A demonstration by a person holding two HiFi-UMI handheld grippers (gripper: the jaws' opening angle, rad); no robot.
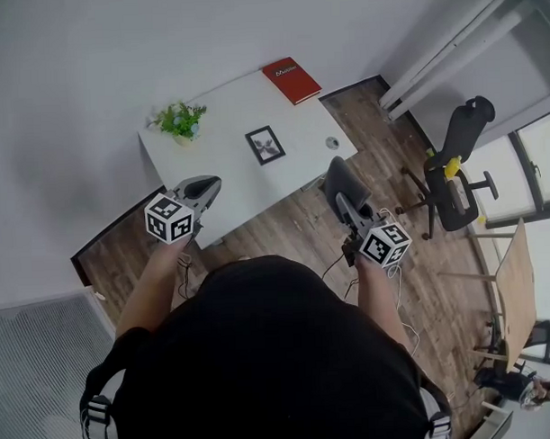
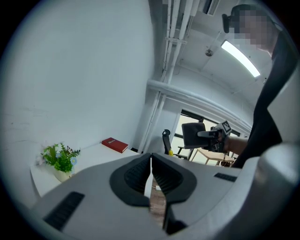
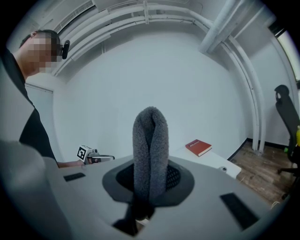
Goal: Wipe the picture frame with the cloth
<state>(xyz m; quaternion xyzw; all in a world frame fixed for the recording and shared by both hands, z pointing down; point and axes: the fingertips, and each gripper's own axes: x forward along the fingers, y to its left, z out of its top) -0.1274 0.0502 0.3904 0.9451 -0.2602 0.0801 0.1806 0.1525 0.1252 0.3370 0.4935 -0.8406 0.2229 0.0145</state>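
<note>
Picture frame flat on the white table, between a potted plant and a red book. Right gripper clamped on a folded grey cloth — loop sticking up past the jaws — held over the wood floor, apart from the frame. Left gripper pressed closed on nothing, raised near the table's front edge.

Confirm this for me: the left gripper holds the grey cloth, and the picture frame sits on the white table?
Wrong gripper: the right gripper holds the grey cloth, as the right gripper view shows. The picture frame does sit on the white table.
</note>
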